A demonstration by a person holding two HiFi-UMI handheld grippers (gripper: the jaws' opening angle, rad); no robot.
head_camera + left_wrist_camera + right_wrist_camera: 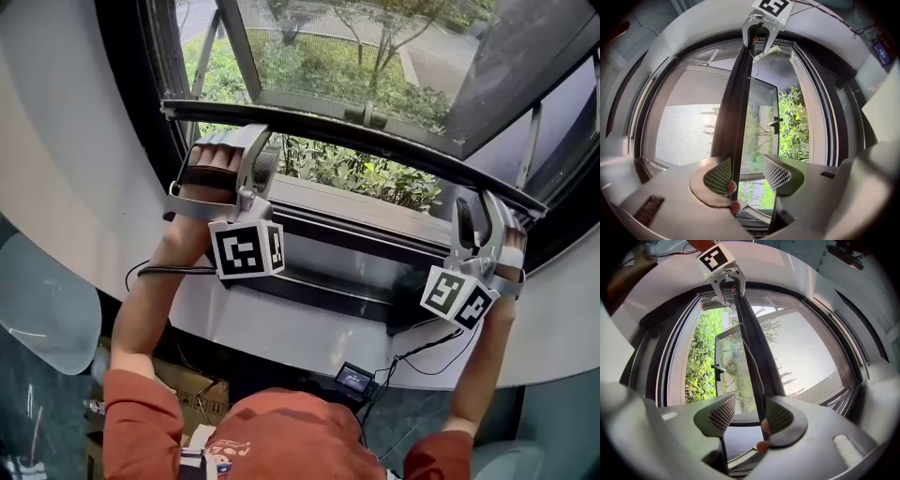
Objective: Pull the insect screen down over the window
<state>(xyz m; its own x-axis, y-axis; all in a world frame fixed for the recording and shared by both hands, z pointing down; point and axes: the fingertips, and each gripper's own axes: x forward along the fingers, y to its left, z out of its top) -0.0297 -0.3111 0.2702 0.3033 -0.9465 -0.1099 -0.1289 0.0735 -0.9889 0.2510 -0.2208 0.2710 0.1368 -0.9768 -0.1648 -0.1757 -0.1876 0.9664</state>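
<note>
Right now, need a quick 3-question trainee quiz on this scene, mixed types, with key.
1. True or false: the insect screen's pull bar passes between the jaws of both the left hand-held gripper and the right hand-held gripper.
2. Outdoors, beyond the bar, you see: A) green shrubs; B) a brick wall; C) snow.
3. Fill in: in the left gripper view, the screen mesh lies to the ___ of the bar.
Key: 1 true; 2 A; 3 left.
</note>
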